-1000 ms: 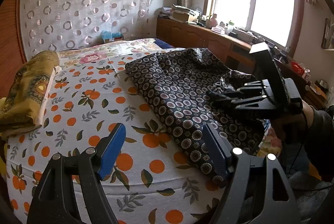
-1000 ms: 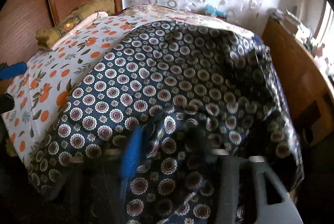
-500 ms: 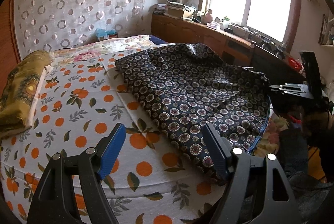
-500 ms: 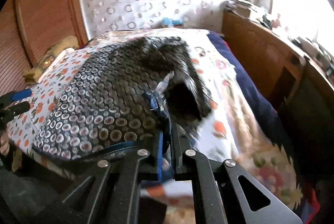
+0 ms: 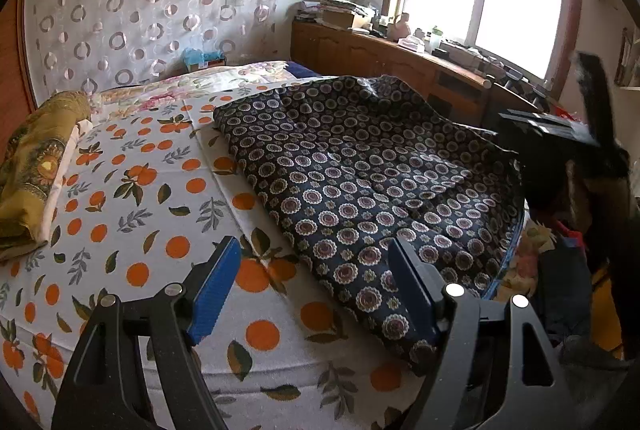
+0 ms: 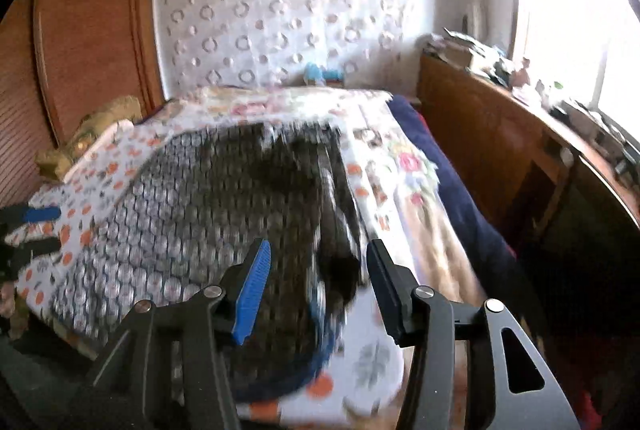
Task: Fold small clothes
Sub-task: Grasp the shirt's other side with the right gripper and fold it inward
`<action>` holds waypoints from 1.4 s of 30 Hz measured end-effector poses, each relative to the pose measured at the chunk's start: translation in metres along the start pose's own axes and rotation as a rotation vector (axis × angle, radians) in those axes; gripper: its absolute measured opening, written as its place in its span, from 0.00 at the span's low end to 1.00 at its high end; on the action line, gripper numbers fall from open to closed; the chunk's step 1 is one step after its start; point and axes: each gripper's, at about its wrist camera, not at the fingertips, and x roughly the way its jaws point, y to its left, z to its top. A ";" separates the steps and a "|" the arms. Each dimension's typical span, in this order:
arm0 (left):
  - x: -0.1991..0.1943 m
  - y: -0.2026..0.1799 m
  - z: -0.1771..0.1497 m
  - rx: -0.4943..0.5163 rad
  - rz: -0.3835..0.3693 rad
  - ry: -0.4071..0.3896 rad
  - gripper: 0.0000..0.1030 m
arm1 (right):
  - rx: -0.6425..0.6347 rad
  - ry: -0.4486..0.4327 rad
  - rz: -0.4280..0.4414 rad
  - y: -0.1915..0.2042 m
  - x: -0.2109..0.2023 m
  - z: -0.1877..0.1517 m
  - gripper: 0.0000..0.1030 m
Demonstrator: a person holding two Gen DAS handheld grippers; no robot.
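Note:
A dark navy garment with a ring-flower print [image 5: 360,173] lies spread on the bed, its right side still settling; it shows blurred in the right wrist view [image 6: 224,205]. My left gripper [image 5: 316,290] is open and empty above the bed's near edge, just left of the garment's near corner. My right gripper [image 6: 318,288] is open and empty, above the garment's near blue-trimmed edge. It also shows in the left wrist view [image 5: 560,127] at the far right, beyond the garment.
The bed has a white sheet with orange fruit print [image 5: 132,197]. A folded yellow-olive cloth [image 5: 32,165] lies at its left edge. A wooden cabinet [image 6: 500,149] with clutter runs along the window side. A patterned curtain [image 5: 152,25] hangs behind.
My right gripper was shut on the garment's blue-trimmed edge and has opened and let it go. The garment has dropped flatter onto the bed. My left gripper stayed open and shifted slightly.

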 end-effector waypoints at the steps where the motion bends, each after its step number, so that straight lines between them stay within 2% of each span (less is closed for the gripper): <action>1: 0.002 0.001 0.001 -0.001 0.002 -0.001 0.74 | -0.004 0.007 0.011 0.000 0.012 0.007 0.50; 10: 0.008 0.005 0.002 -0.026 0.020 0.004 0.74 | -0.018 0.070 0.070 -0.007 0.093 0.081 0.50; 14: 0.010 0.003 0.000 -0.018 0.020 0.008 0.74 | 0.015 0.135 0.134 -0.001 0.124 0.096 0.50; 16: 0.009 0.002 -0.001 -0.015 0.017 0.008 0.74 | 0.015 0.175 0.130 0.002 0.142 0.100 0.50; 17: 0.010 0.001 -0.002 -0.013 0.014 0.010 0.74 | 0.010 0.199 0.128 0.004 0.150 0.101 0.44; 18: 0.010 0.000 -0.003 -0.012 0.011 0.012 0.74 | -0.002 0.225 0.115 0.006 0.158 0.103 0.31; 19: 0.010 0.000 -0.005 -0.012 0.009 0.015 0.74 | -0.010 0.242 0.107 0.006 0.167 0.108 0.25; 20: 0.012 -0.001 -0.006 -0.011 0.005 0.020 0.74 | -0.023 0.251 0.105 0.007 0.171 0.109 0.06; 21: 0.012 -0.001 -0.007 -0.011 0.002 0.024 0.74 | -0.045 0.246 0.104 0.009 0.174 0.113 0.01; 25: 0.017 -0.003 -0.010 -0.007 -0.010 0.041 0.74 | -0.070 0.189 -0.012 0.005 0.174 0.128 0.01; 29: 0.019 -0.006 -0.012 -0.001 -0.016 0.051 0.74 | -0.062 0.178 -0.139 -0.001 0.178 0.134 0.01; 32: 0.020 -0.008 -0.012 0.001 -0.016 0.055 0.74 | -0.075 0.184 -0.142 0.001 0.183 0.135 0.01; 34: 0.020 -0.008 -0.013 -0.001 -0.014 0.056 0.74 | -0.091 0.192 -0.167 0.004 0.182 0.135 0.13; 36: 0.020 -0.007 -0.012 -0.006 -0.012 0.058 0.74 | -0.111 0.172 -0.160 0.007 0.172 0.133 0.44; 37: 0.020 -0.007 -0.012 -0.007 -0.011 0.058 0.74 | -0.114 0.159 -0.146 0.011 0.167 0.130 0.49; 38: 0.021 -0.007 -0.012 -0.007 -0.010 0.059 0.74 | -0.120 0.150 -0.132 0.016 0.165 0.128 0.54; 42: 0.022 -0.006 -0.013 -0.008 -0.011 0.063 0.74 | -0.122 0.110 -0.076 0.021 0.132 0.107 0.56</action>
